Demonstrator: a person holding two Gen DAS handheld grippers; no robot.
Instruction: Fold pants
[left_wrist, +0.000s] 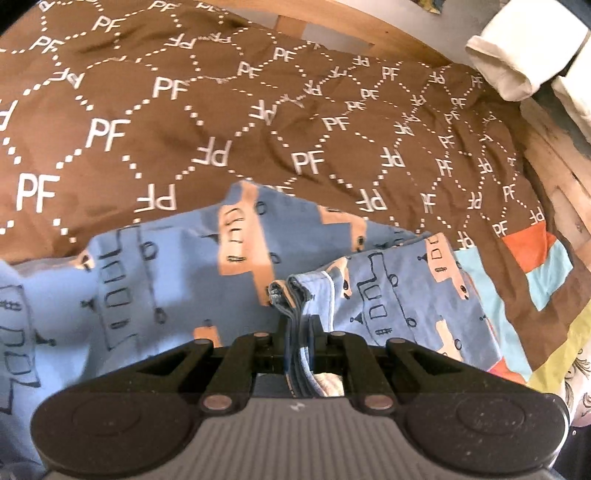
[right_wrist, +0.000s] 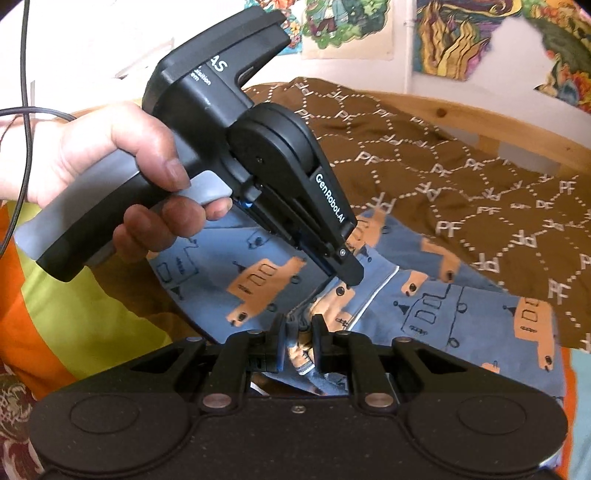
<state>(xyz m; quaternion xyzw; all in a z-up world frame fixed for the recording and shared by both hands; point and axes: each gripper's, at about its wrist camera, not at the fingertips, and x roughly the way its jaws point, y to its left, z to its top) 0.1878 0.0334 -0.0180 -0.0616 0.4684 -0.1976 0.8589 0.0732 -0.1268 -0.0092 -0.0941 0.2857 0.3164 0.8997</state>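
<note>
Pants (left_wrist: 155, 280): blue, truck print, lying on brown blanket (left_wrist: 221, 122) on bed. Left gripper (left_wrist: 298, 325): clamped on bunched pants edge. Right gripper (right_wrist: 298, 332): likewise closed on pants fabric.

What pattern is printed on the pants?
Blue pants with orange and outlined vehicles, clearest in the left wrist view.

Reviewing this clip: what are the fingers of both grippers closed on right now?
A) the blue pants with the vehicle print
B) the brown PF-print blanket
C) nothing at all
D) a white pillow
A: in each wrist view the left gripper and the right gripper pinch bunched edges of the blue pants, which lie on the brown blanket.
</note>
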